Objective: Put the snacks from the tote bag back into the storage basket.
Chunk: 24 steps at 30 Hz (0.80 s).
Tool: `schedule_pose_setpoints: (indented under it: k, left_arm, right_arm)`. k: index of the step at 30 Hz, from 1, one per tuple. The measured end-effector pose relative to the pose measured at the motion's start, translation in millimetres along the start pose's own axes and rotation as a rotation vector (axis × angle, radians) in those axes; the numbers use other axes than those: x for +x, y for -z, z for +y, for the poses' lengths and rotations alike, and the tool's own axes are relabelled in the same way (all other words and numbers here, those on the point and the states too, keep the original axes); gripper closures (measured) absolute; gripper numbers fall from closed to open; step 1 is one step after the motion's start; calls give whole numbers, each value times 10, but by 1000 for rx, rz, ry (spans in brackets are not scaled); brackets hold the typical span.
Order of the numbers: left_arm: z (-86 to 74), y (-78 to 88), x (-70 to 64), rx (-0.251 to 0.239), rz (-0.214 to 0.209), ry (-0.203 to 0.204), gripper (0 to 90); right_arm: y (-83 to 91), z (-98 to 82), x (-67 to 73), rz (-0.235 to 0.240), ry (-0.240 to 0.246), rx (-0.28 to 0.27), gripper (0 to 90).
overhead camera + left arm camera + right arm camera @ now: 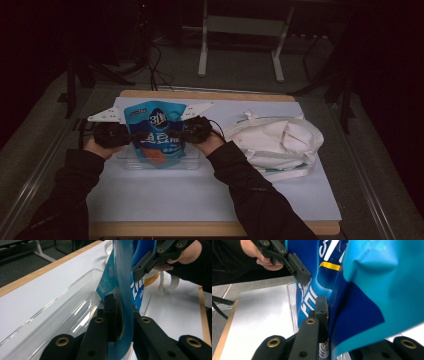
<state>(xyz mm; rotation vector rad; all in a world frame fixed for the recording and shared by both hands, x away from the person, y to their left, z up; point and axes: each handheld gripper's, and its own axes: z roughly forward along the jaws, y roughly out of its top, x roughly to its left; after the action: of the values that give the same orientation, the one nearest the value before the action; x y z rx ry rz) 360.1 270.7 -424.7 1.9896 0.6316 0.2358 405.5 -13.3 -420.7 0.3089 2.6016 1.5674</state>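
On the white tabletop (165, 200), my left gripper (131, 136) and right gripper (176, 134) pinch the glossy blue snack pouch (156, 131) above the clear plastic bin (192, 161); I judge it's being lowered in; next, let go.

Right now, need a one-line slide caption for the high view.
Both grippers, left and right, pinch a blue snack bag upright in a clear tray.

high view overhead; 2 gripper views close on bag (156, 132).
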Motion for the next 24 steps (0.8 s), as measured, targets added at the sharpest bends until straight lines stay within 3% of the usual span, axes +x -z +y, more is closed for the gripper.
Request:
schedule_pose_setpoints:
  k: [3, 7, 10, 14, 15, 16, 18, 20, 21, 24]
  left_arm:
    - [11, -13, -14, 5, 13, -4, 763]
    - [24, -9, -22, 14, 28, 8, 693]
    - [21, -4, 3, 15, 41, 49, 474]
    - [21, 18, -9, -11, 47, 78, 264]
    - [19, 13, -20, 4, 31, 66, 220]
    - [19, 8, -28, 17, 35, 59, 107]
    - [15, -4, -39, 39, 36, 73, 52]
    - [5, 8, -56, 27, 42, 87, 16]
    - [2, 12, -71, 26, 66, 88, 16]
    - [-17, 37, -100, 26, 92, 100, 14]
  right_arm:
    - [17, 7, -22, 10, -16, -4, 782]
    - [45, 44, 4, 8, -2, -19, 603]
    - [71, 65, 16, -15, 12, -19, 532]
    - [117, 63, -4, -15, -6, -30, 389]
    - [130, 63, -4, -17, -10, -31, 350]
    - [150, 60, -7, -21, -13, -38, 301]
    - [176, 53, -5, -13, -19, -37, 211]
    - [206, 42, -6, -33, -32, -42, 159]
    - [222, 35, -8, -30, -34, -36, 118]
    - [277, 16, -17, -62, -51, -45, 131]
